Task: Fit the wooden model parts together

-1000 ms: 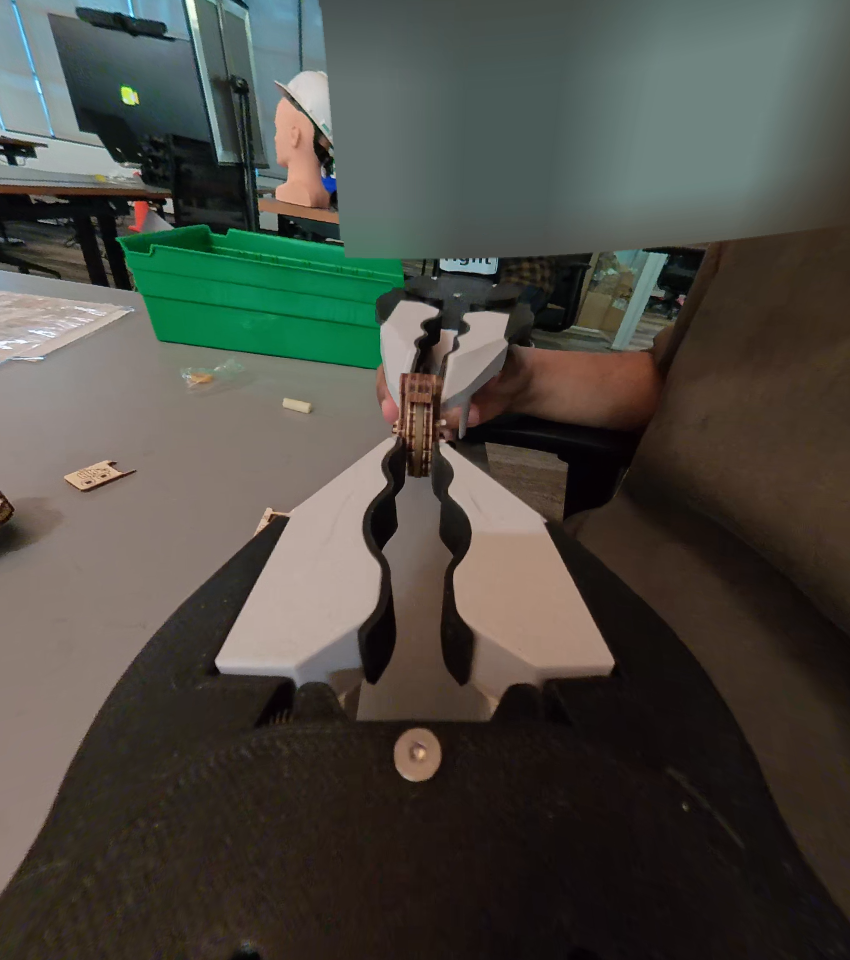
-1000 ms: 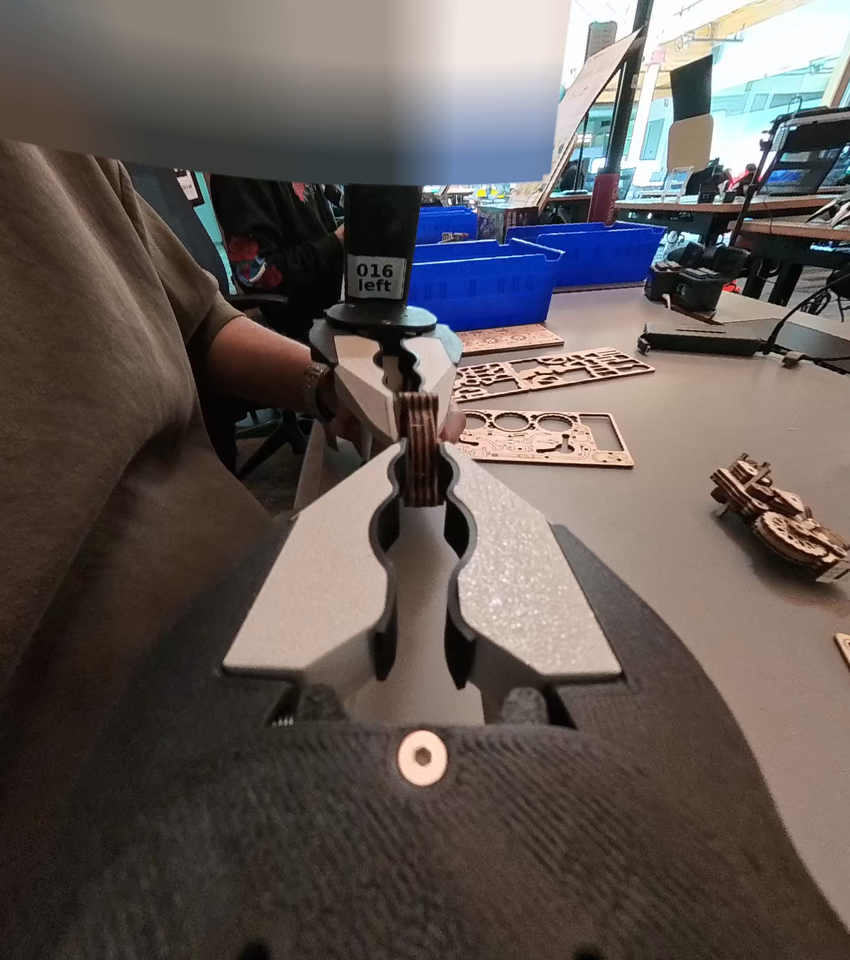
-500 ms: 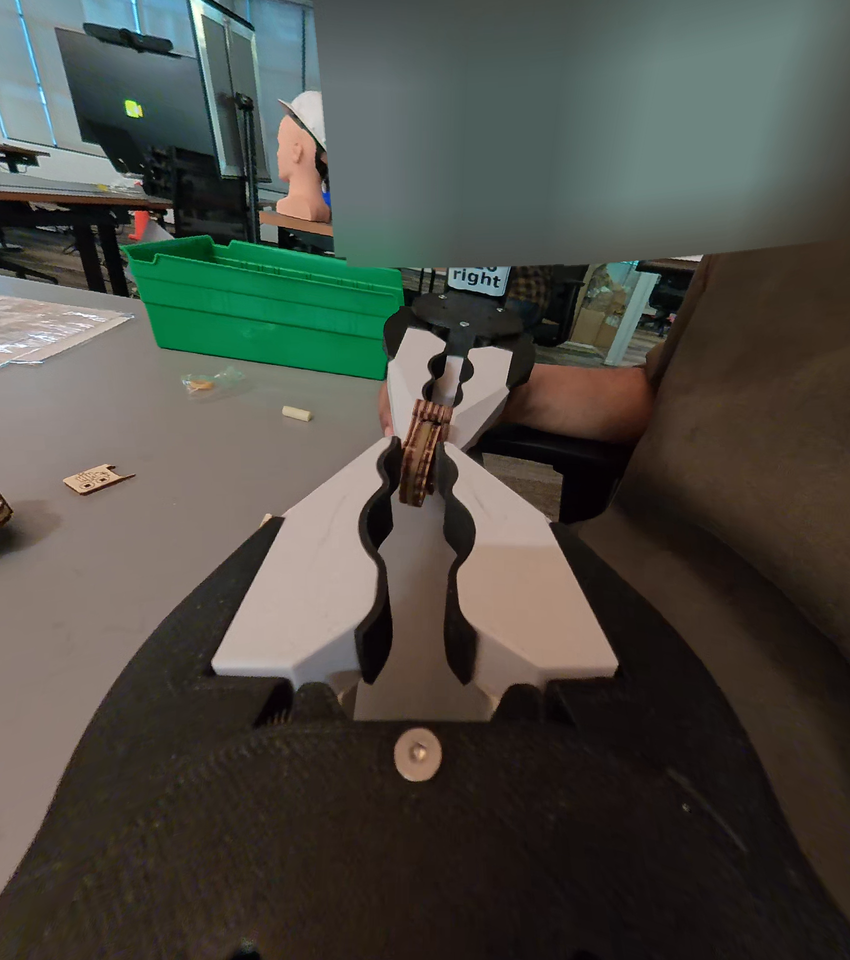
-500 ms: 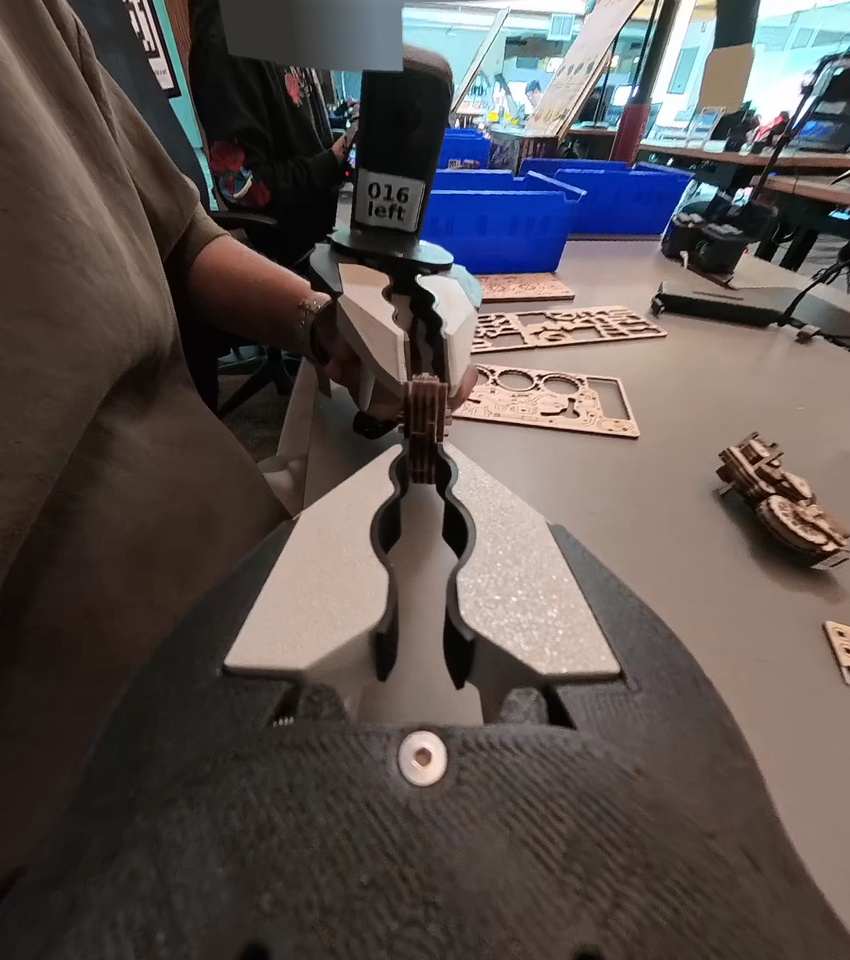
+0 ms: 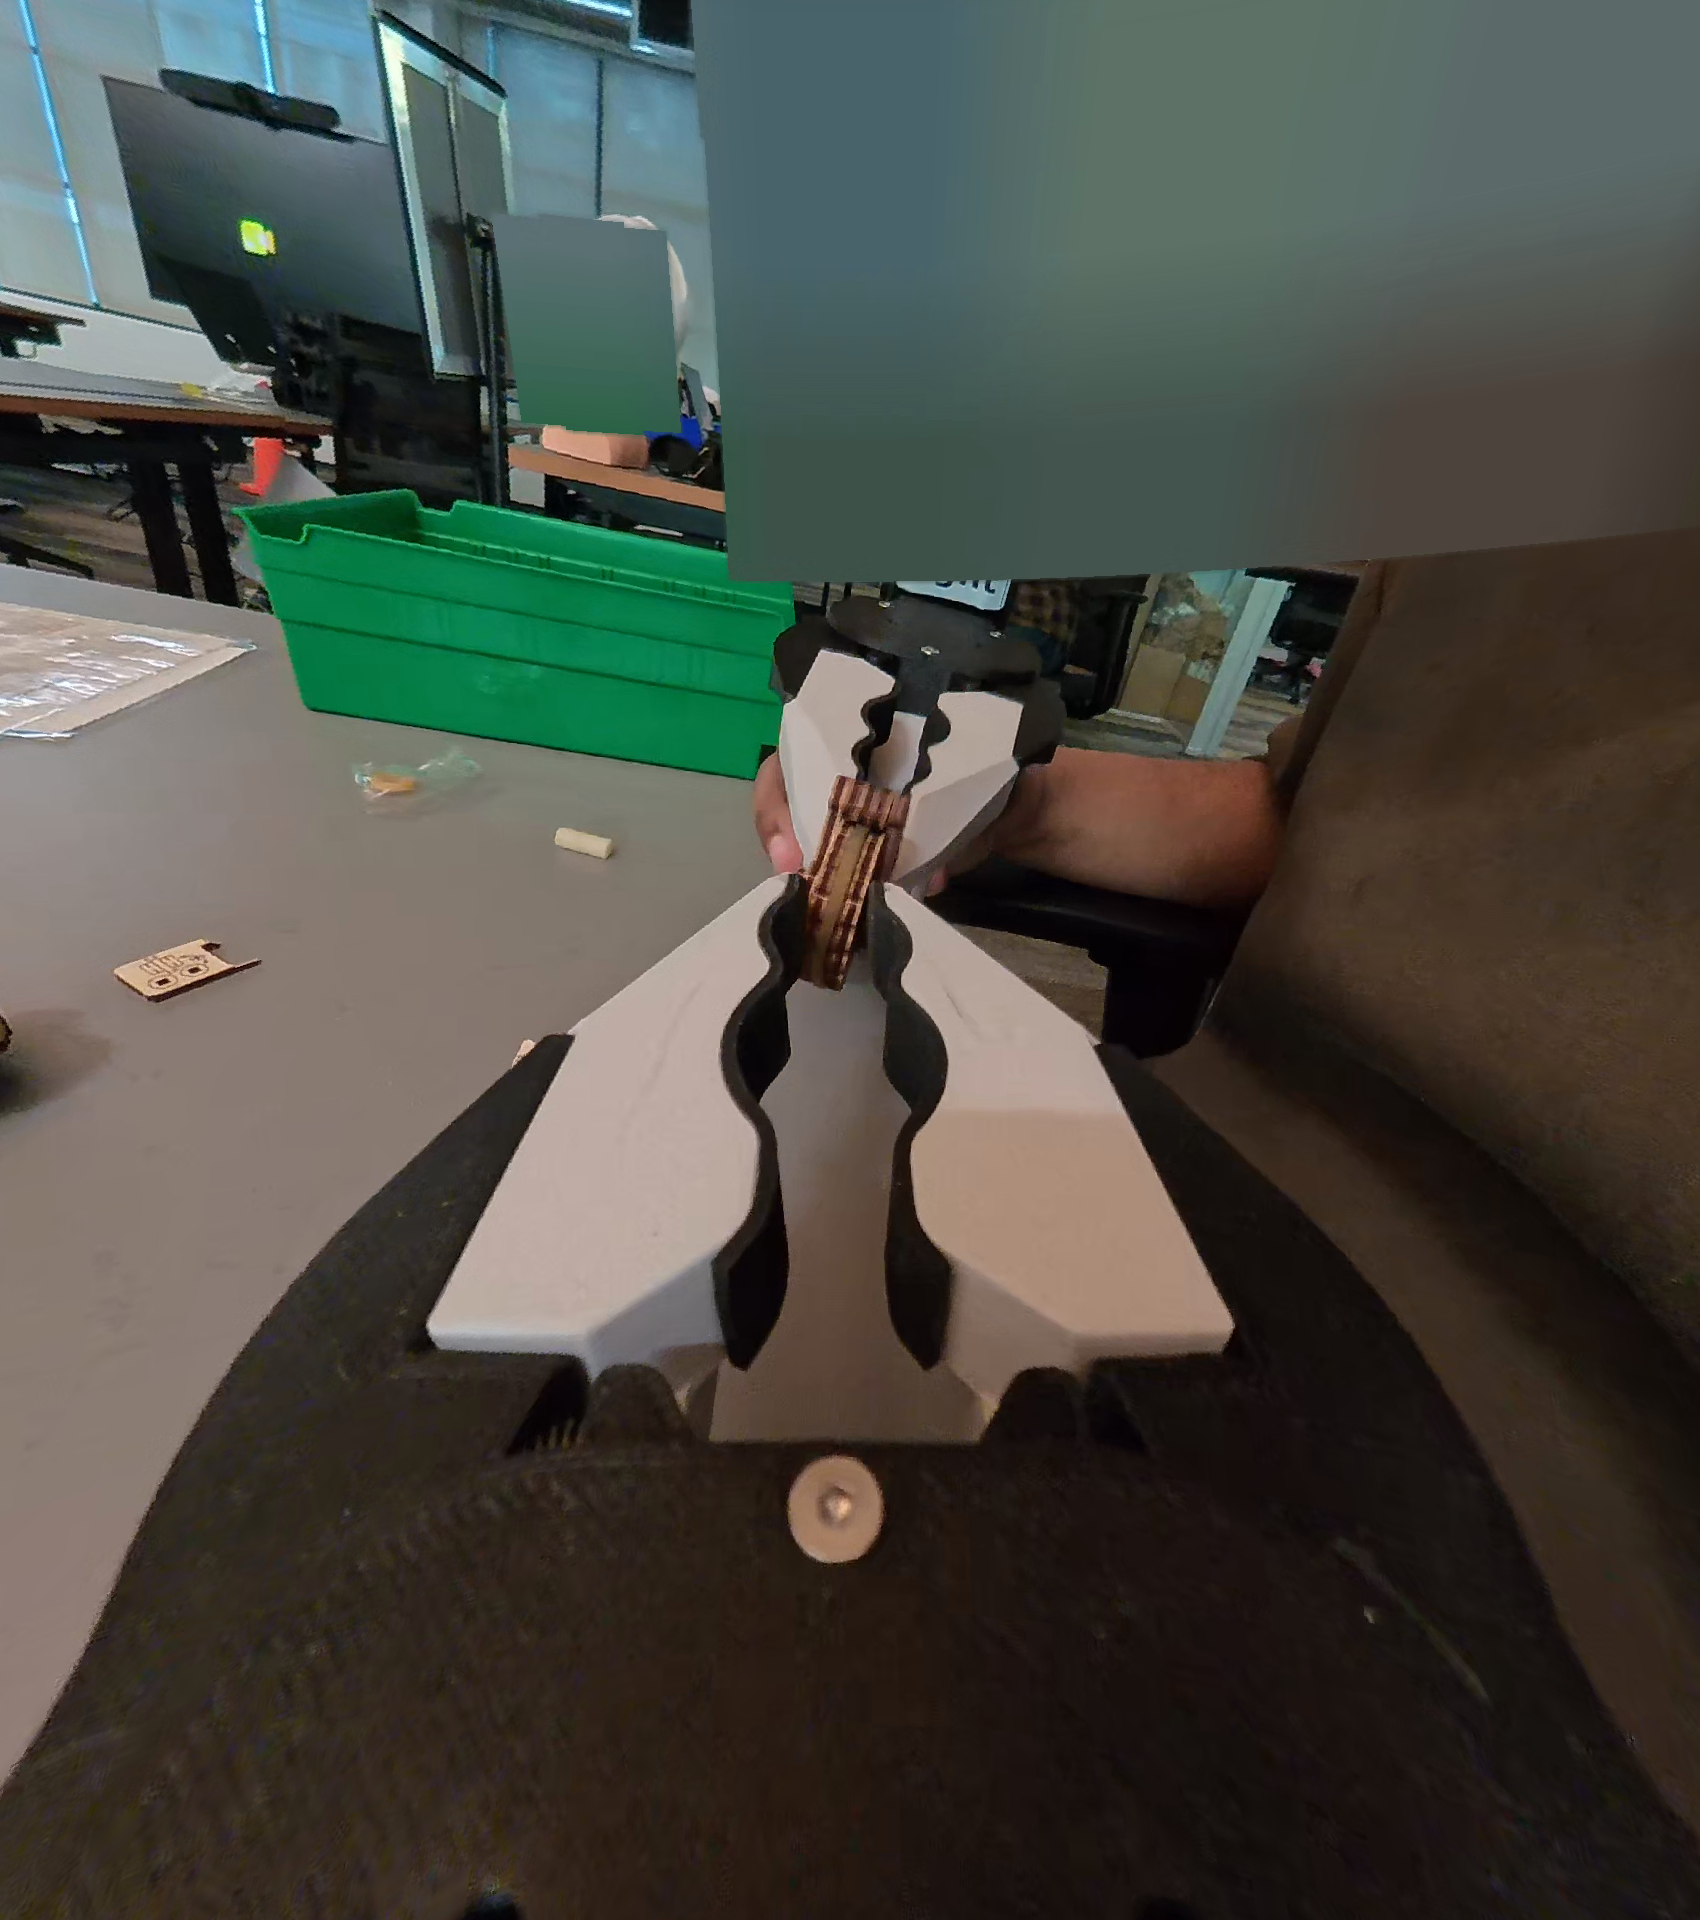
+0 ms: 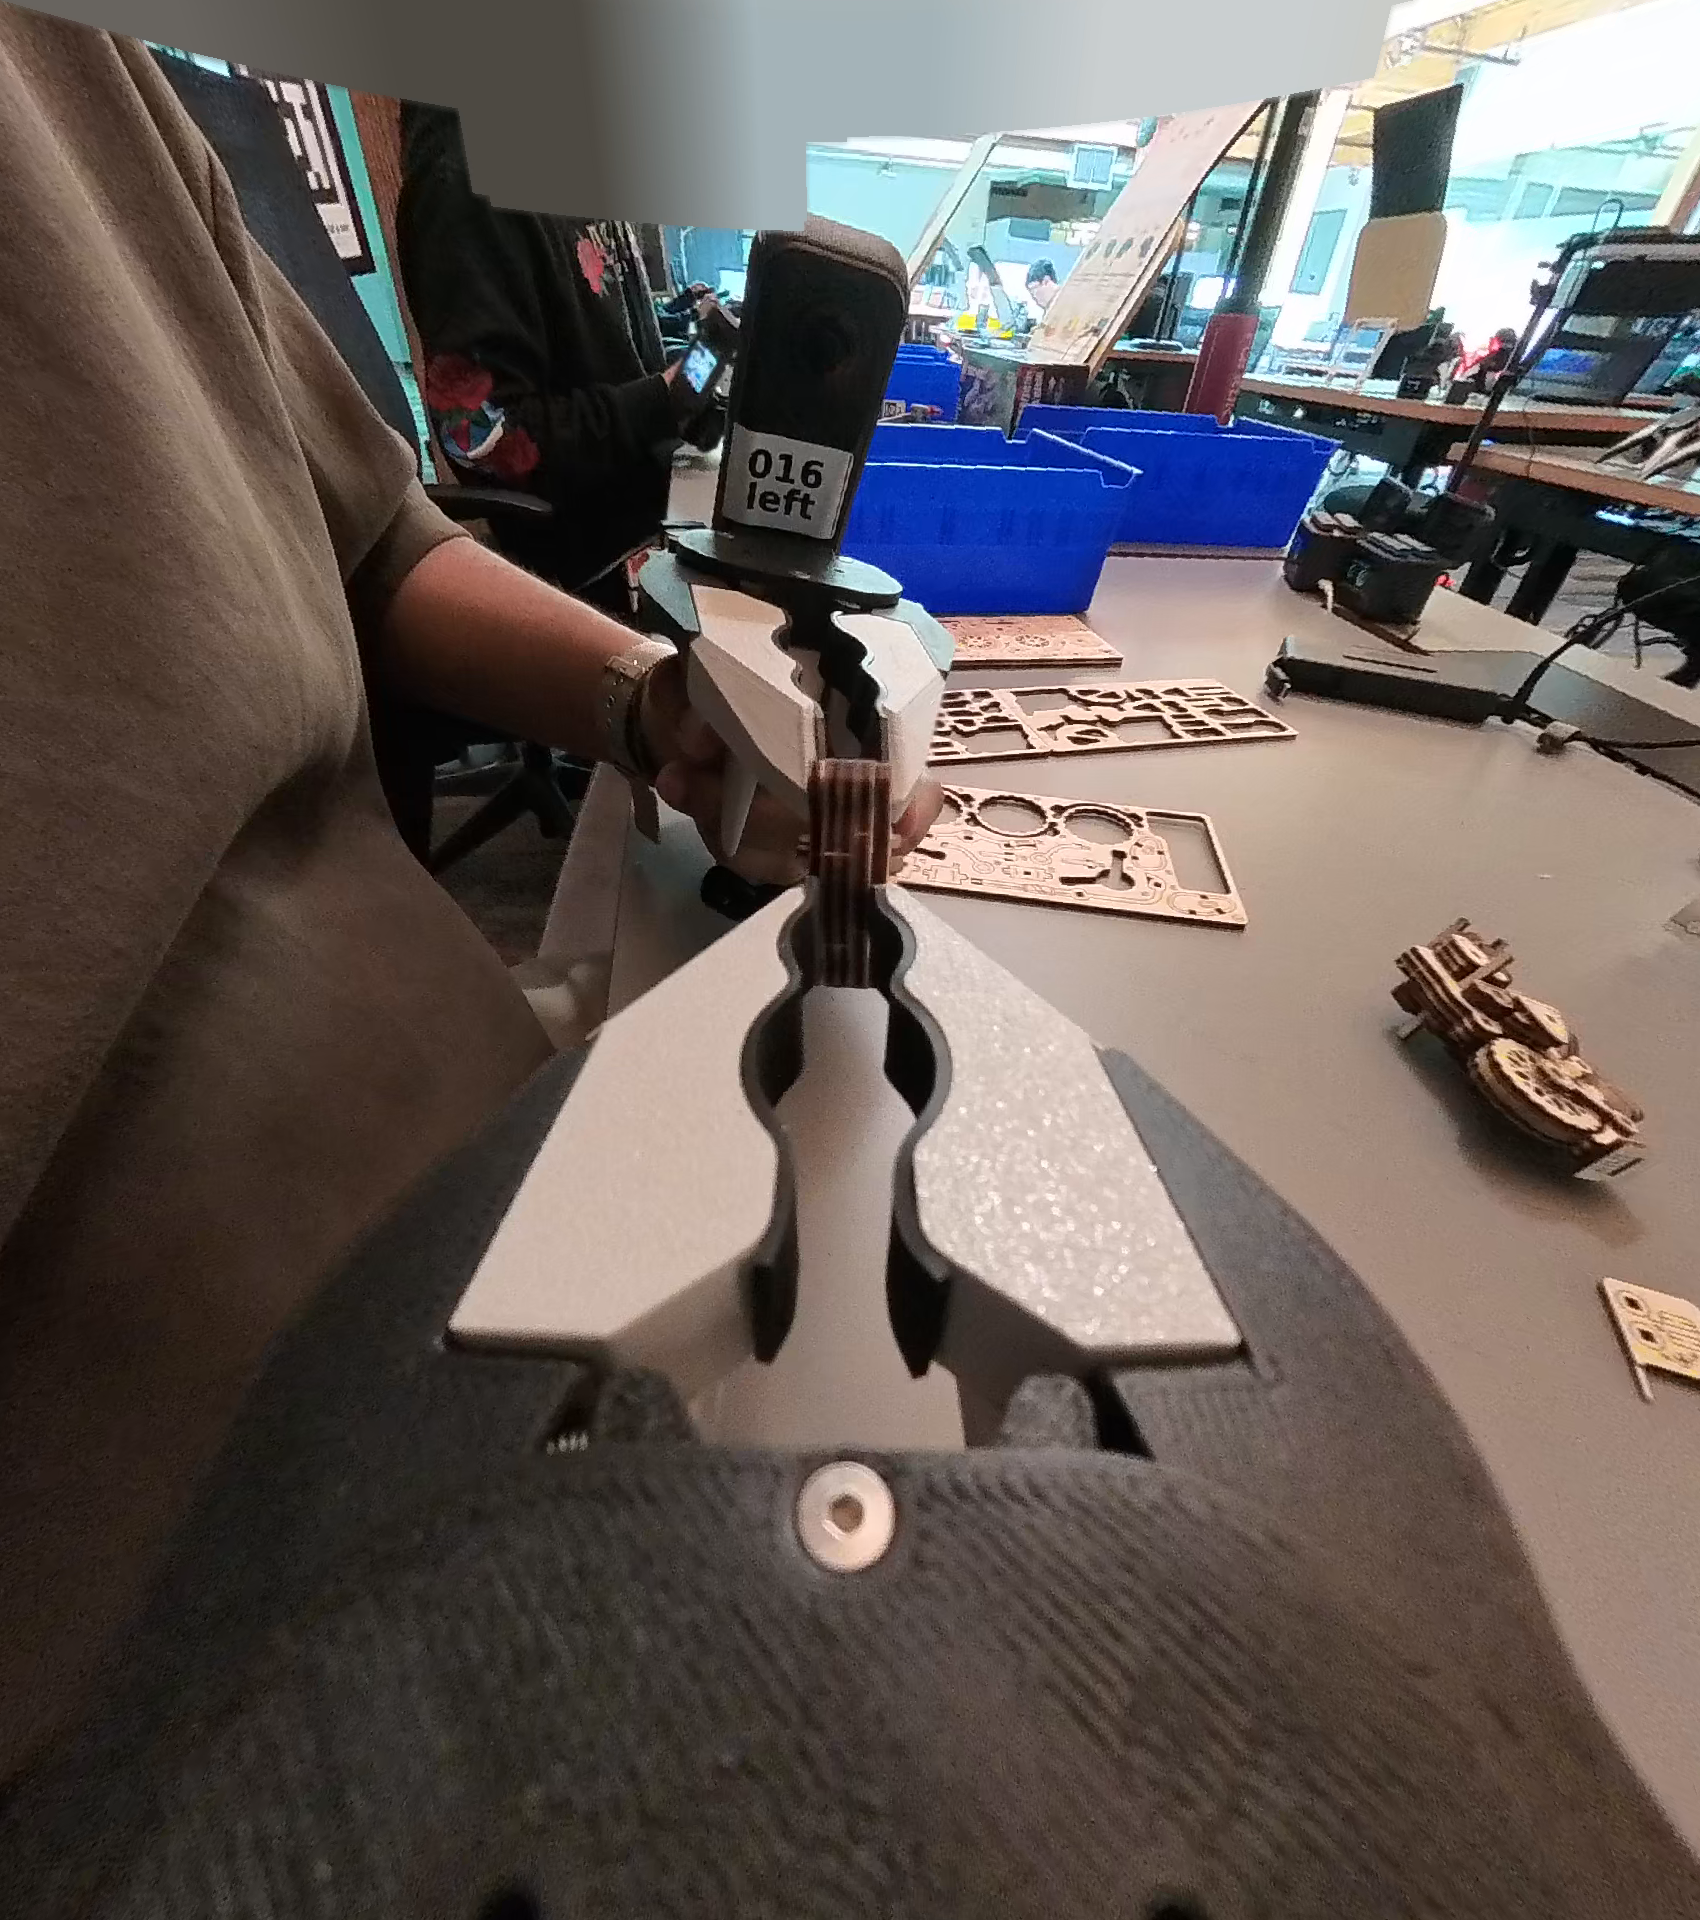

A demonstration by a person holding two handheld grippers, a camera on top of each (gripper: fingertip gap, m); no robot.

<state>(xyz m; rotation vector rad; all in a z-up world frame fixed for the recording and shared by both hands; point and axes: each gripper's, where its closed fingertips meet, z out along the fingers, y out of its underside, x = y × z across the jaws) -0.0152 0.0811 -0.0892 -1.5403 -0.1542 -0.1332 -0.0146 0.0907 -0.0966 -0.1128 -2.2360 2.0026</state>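
Grey table (image 6: 1345, 831); cut-out wooden sheets (image 6: 1074, 862); green bin (image 5: 524, 634)

Workshop, blue bins (image 6: 971, 520), worktables (image 6: 1345, 831), monitor (image 5: 274, 218)

A layered wooden wheel (image 5: 841, 894), pale tan with dark brown burnt stripes along its edge, sits between light grey gripper fingers (image 5: 659, 1122) lined in black. The desk (image 5: 202, 1039) is plain grey. A bright green bin (image 5: 524, 634) stands at its far edge; blue bins (image 6: 981, 520) at another. Tan cut-out wooden sheets (image 6: 1074, 852) show dark engraved lines. The person's shirt (image 6: 98, 727) is olive-brown.
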